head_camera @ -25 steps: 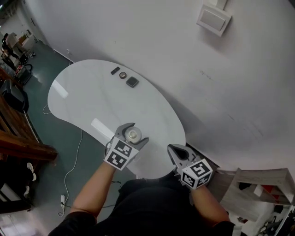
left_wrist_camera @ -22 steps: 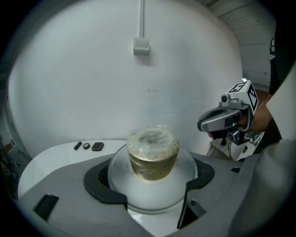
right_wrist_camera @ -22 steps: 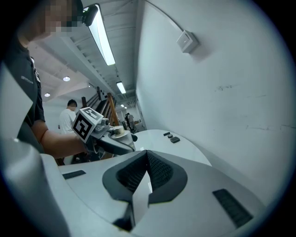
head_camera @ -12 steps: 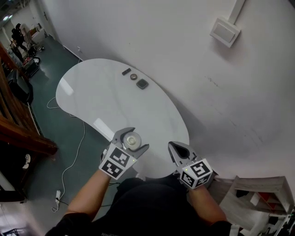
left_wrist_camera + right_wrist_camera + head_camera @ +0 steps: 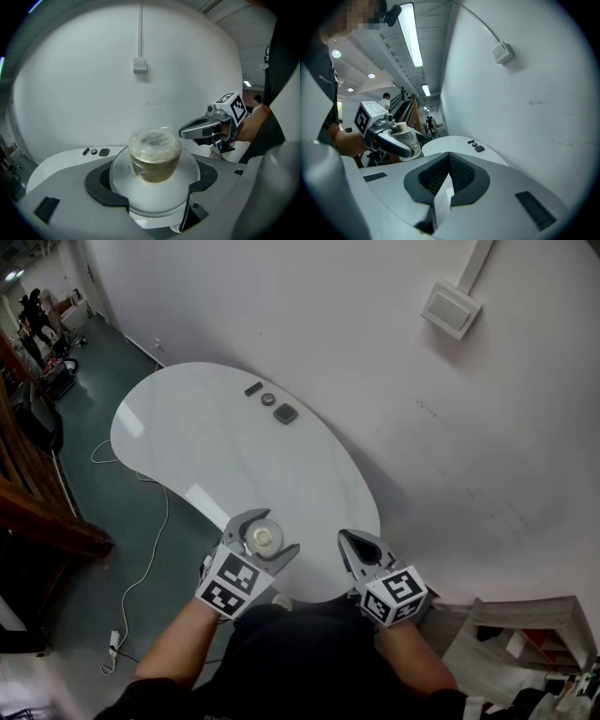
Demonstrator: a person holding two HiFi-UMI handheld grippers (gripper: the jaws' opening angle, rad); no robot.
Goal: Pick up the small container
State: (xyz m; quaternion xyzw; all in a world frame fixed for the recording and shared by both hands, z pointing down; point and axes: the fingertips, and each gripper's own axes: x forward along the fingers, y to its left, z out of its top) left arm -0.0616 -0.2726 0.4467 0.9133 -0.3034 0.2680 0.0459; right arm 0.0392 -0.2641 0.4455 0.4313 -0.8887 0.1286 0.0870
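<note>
Plastic container [image 5: 155, 155] held in left tool [image 5: 266, 536], three dark items [image 5: 269, 400] across table [image 5: 202, 451].

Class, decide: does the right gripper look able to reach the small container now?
Probably yes: the right gripper hovers beside the small container, nothing between them, but the left gripper holds it.

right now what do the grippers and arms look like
Both the left gripper and right gripper are grey plastic with curved jaws lined in black ribbed pads. Each carries a white cube printed with black square markers. The person wears a black short-sleeved top.
</note>
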